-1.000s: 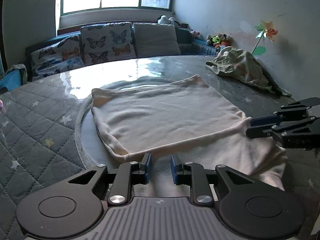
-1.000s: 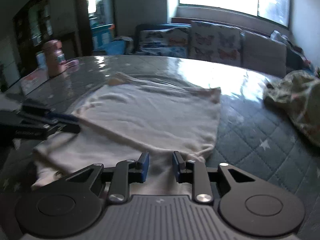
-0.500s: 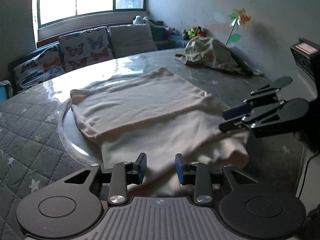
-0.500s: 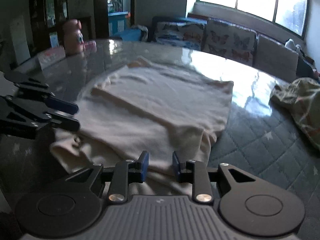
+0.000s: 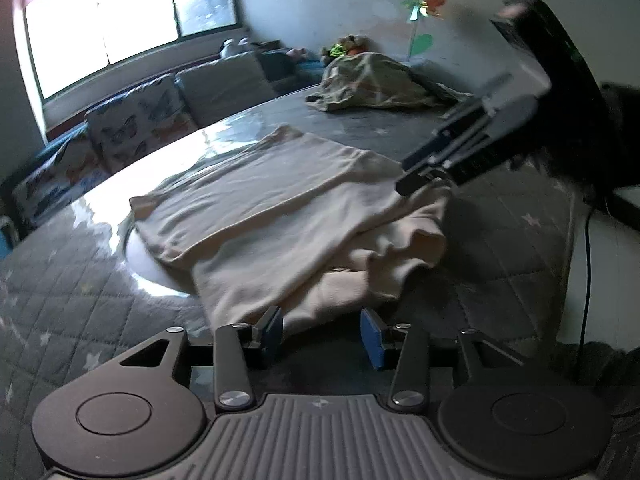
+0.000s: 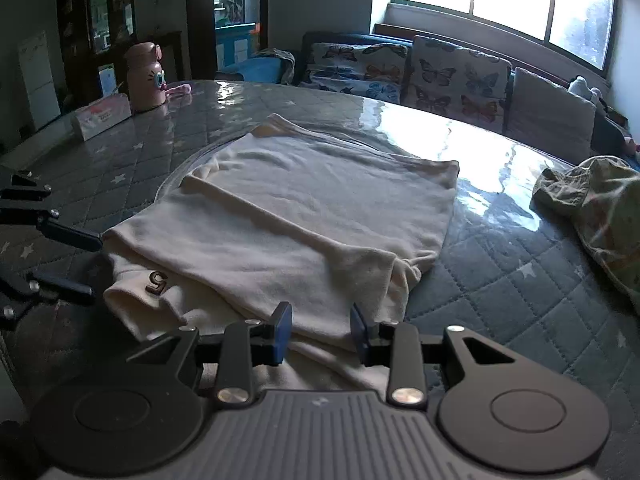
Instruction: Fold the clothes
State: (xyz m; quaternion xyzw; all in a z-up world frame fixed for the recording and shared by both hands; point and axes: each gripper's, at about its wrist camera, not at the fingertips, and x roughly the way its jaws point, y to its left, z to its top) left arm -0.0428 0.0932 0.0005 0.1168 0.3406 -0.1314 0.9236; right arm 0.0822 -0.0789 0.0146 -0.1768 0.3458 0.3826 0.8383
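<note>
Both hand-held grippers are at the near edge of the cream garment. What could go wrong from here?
1. The cream garment has bunched, loose layers at its near edge; a grasp by the right hand-held gripper might catch only the top one and skew the fold.
2. The left hand-held gripper has just been opening with nothing between its pads, so it could close short of the cloth.

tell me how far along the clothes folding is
Done: the cream shirt on the quilted table has one side folded over itself. In hand: nothing; the left gripper and right gripper have just been opening, their jaws apart at its near edge. Left: finishing its folds, then the crumpled patterned garment nearby.
</note>
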